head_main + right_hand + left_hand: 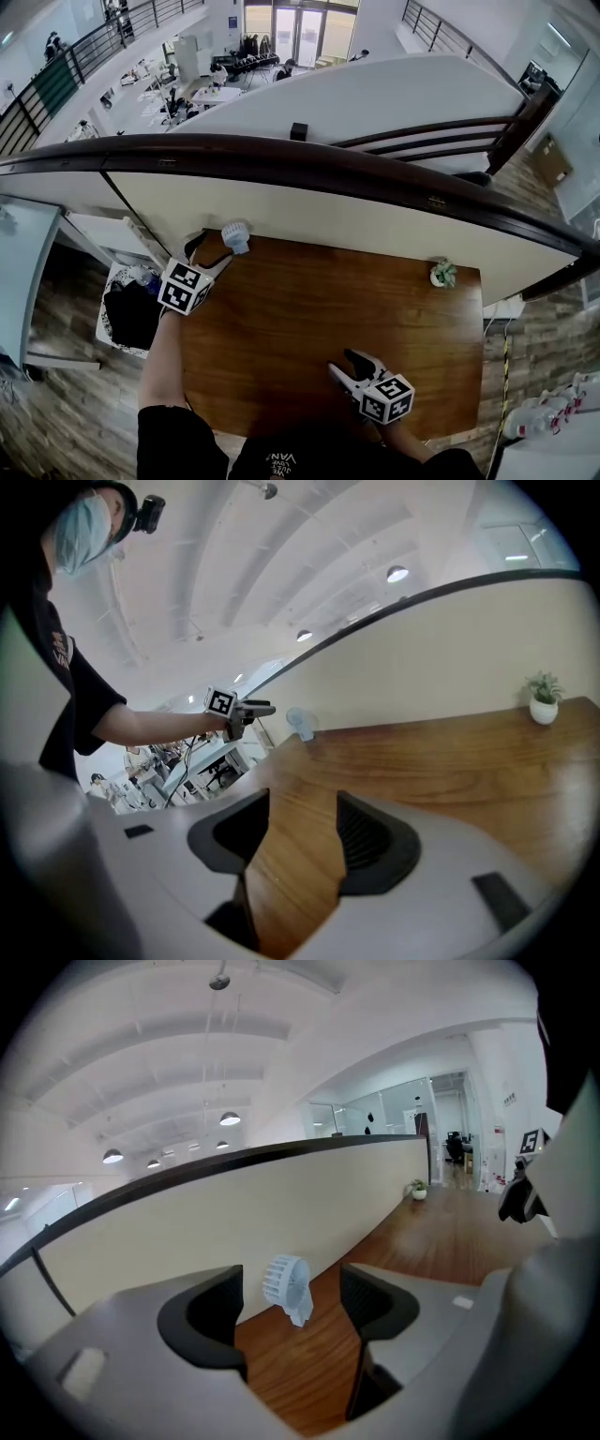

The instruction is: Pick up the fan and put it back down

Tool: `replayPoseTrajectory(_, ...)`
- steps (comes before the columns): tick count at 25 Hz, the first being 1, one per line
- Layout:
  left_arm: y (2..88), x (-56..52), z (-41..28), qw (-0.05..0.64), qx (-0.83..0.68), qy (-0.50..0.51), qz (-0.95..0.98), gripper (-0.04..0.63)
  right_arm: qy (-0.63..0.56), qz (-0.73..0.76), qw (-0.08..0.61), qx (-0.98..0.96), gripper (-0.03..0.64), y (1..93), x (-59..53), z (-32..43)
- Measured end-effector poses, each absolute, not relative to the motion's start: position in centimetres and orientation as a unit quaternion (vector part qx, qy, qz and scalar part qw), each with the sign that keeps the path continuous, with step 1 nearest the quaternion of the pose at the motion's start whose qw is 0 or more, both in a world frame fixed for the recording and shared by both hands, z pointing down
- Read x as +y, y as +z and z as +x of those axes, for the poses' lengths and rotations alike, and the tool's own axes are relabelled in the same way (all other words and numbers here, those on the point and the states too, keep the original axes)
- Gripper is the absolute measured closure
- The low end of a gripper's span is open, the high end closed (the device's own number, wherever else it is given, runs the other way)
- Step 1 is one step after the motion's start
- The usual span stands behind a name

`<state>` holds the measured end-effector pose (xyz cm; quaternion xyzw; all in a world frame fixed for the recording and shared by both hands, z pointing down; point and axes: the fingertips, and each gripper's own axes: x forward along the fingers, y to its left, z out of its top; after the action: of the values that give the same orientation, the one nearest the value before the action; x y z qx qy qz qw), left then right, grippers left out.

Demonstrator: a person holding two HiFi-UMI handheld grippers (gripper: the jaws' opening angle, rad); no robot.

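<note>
While spread wide and pinching nothing, left gripper just short of small white plastic fan, upright ahead, by cream partition wall at brown wooden table's far left corner. Right gripper likewise parted, empty, open wood ahead. Fan's foot too small to make out.
</note>
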<state>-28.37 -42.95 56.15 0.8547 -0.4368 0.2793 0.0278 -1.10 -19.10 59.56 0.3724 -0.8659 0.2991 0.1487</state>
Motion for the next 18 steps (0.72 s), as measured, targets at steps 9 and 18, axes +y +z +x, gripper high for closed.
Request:
replayPoseTrajectory(9, 52.0, -34.0, -26.4, 0.024, -0.501, 0.252, 0.828, 0.285, 0.283, 0.357, 0.148, -0.878, 0.42, 57.5, -16.3, 4.0)
replayPoseTrajectory(18, 49.3, -26.8, -20.0, 0.03, -0.542, 0.197, 0.817, 0.285, 0.275, 0.354, 0.134, -0.884, 0.422, 56.5, -14.6, 9.5)
